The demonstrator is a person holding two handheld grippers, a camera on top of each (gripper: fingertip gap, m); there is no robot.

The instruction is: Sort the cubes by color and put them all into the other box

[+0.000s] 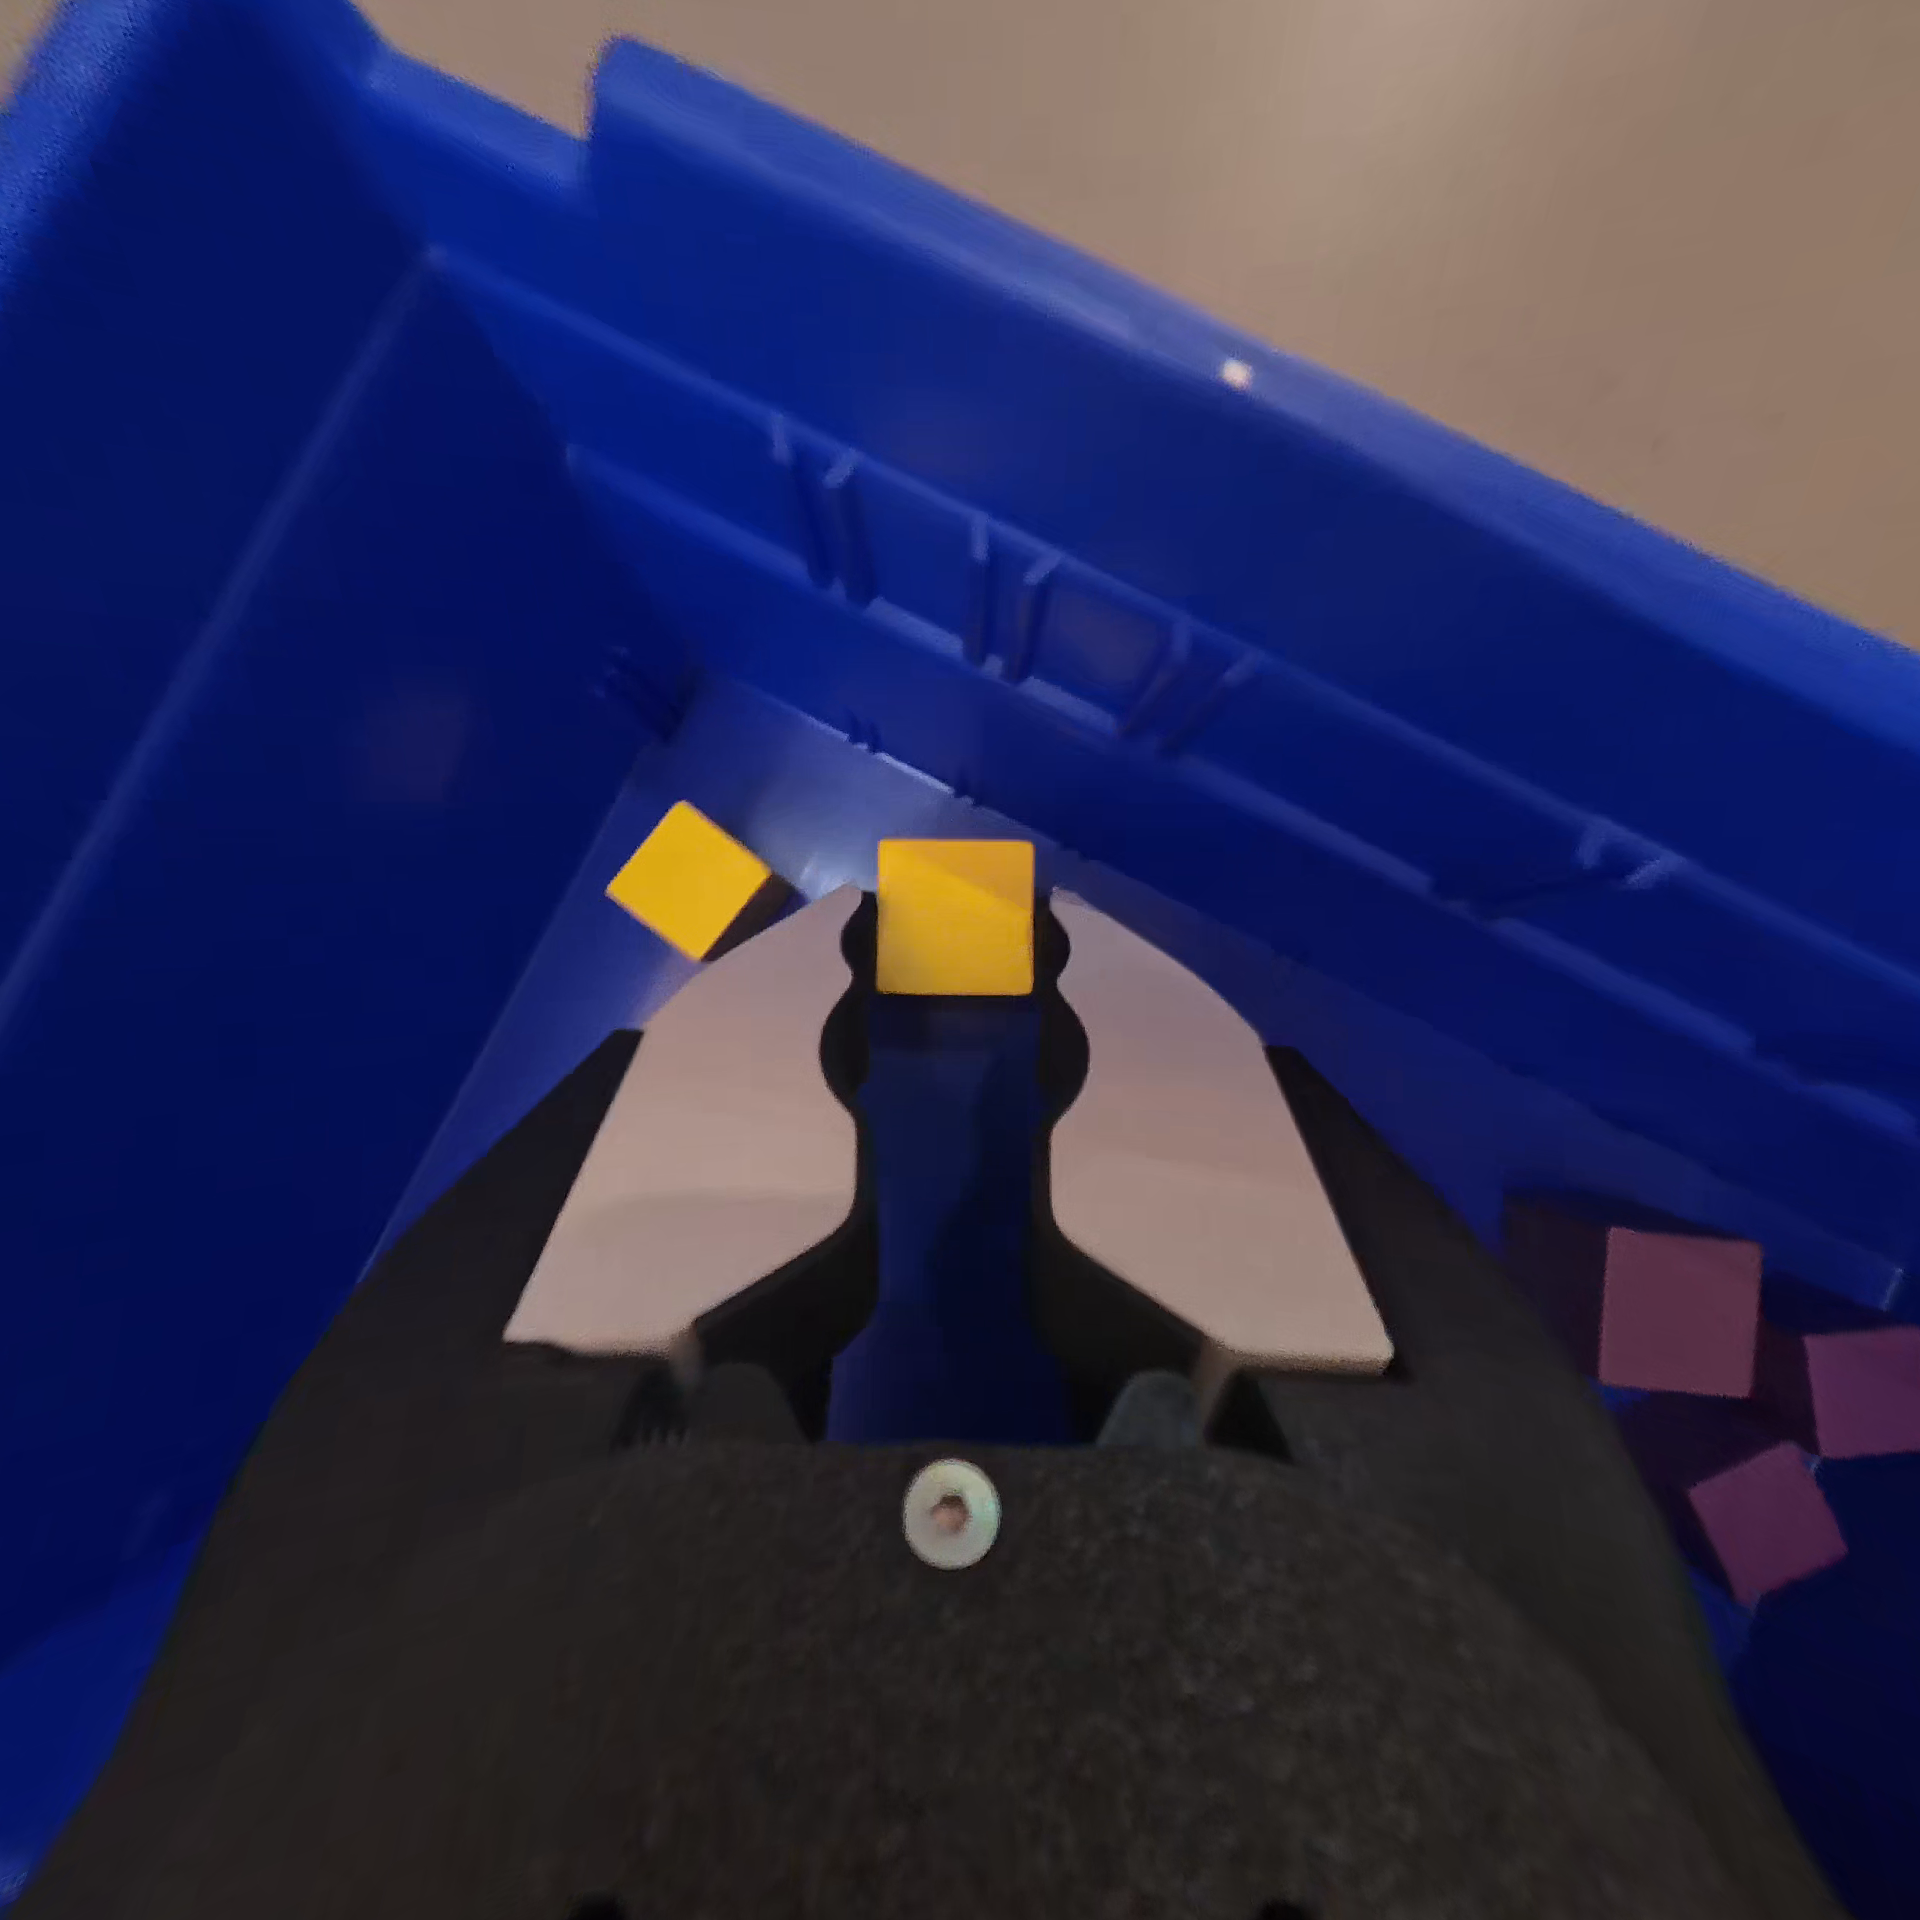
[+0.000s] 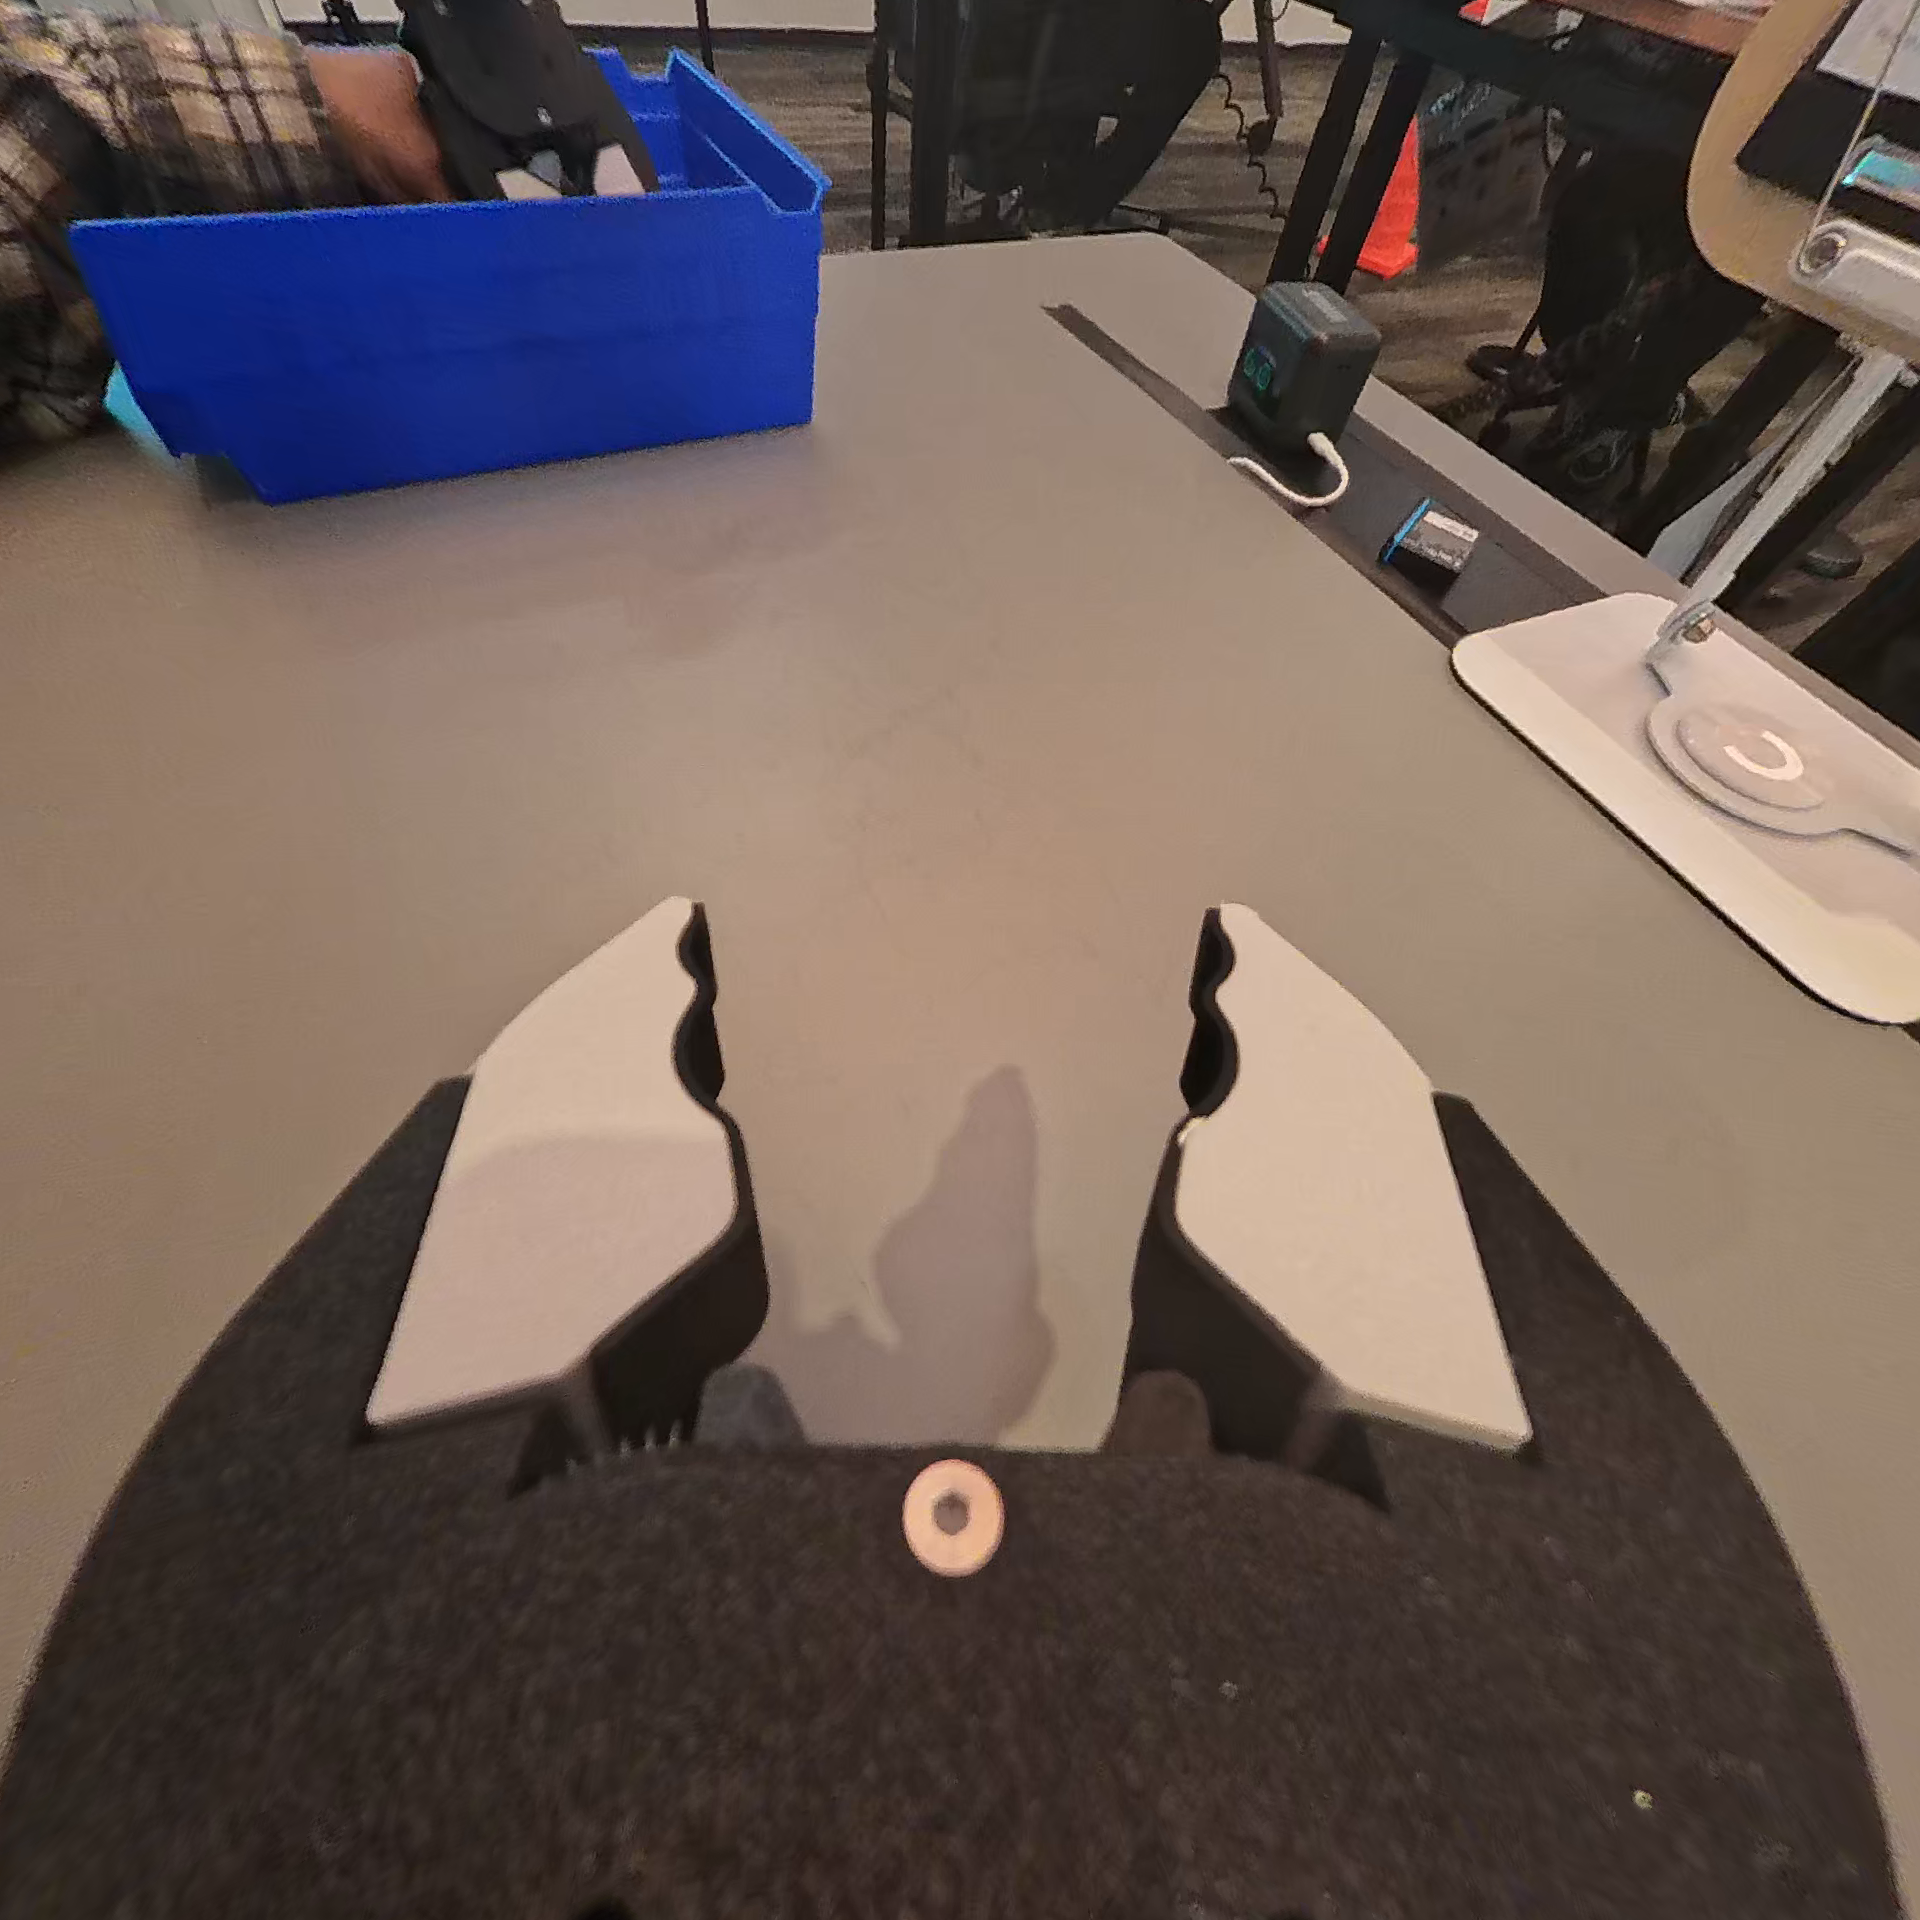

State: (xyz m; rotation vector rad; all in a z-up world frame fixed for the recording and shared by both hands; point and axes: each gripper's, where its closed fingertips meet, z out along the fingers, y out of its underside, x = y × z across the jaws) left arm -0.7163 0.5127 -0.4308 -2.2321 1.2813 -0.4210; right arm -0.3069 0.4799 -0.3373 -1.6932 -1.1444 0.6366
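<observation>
The grey table (image 2: 935, 644) carries the blue box (image 2: 468, 312), whose far side is cut off. Inside it, the left gripper (image 1: 956, 920) clamps a yellow cube (image 1: 954, 916) beside another yellow cube (image 1: 688, 879); purple cubes (image 1: 1678, 1314) lie blurred, partly cropped. The right gripper (image 2: 954, 925) hovers spread, empty.

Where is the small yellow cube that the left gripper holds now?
In the left wrist view, the small yellow cube sits between the left gripper tips, inside the blue plastic box near its corner, right of another yellow cube.
</observation>
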